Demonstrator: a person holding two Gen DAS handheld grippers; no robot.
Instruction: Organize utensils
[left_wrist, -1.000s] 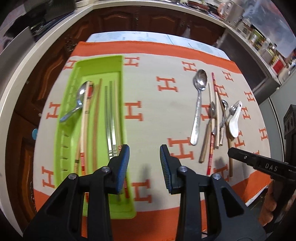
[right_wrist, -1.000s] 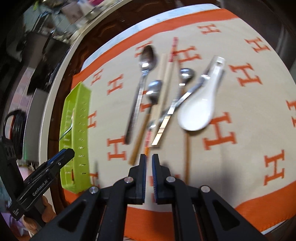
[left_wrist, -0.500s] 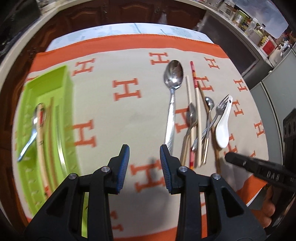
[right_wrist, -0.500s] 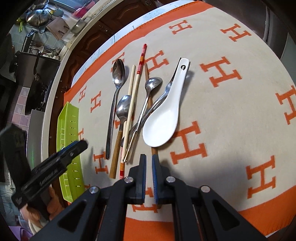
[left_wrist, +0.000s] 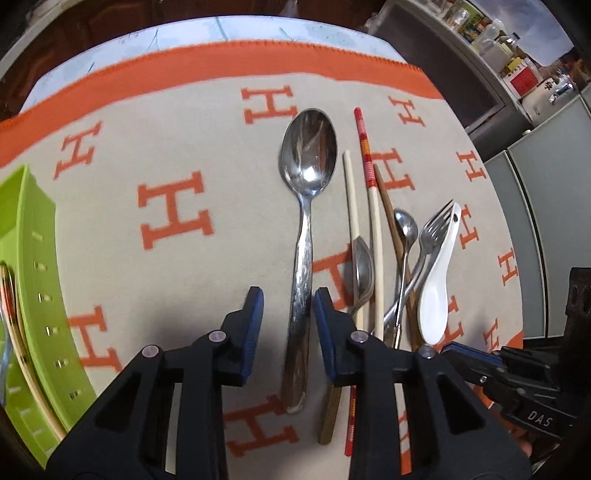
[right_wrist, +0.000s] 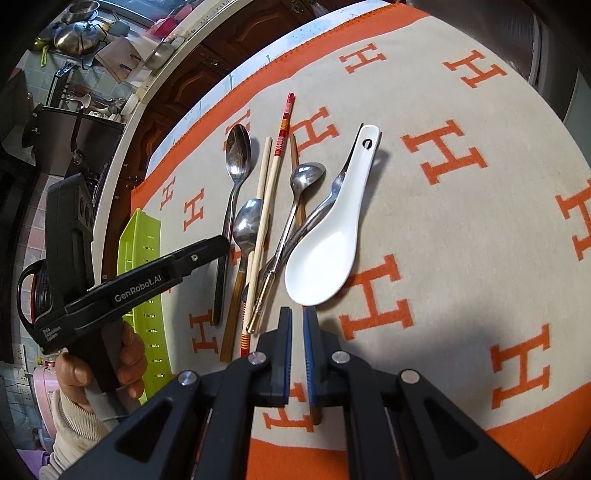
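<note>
Left tool is spread apart, its two blue pads straddling the handle of the big steel spoon. I see gaps on both sides, so no contact yet. The spoon lies flat on the H-pattern cloth, bowl pointing away from the tool.

Just right of that spoon sits the rest of the pile: a pale chopstick, a red-banded chopstick, a small spoon with a wooden handle, a teaspoon, a fork and a white ceramic spoon. Fork and ceramic spoon overlap; from the right view the ceramic spoon lies on top.

Green tray is far left of the left tool, with a gold-trimmed chopstick in it. I can't make out its other contents.

Right tool has its pads nearly together with a thin slit between, holding nothing. It hovers at the near end of the pile, the ceramic spoon's bowl just ahead of its tips. A dark wooden chopstick shows under its right finger. A hand grips the left tool's handle at the left of that view.
</note>
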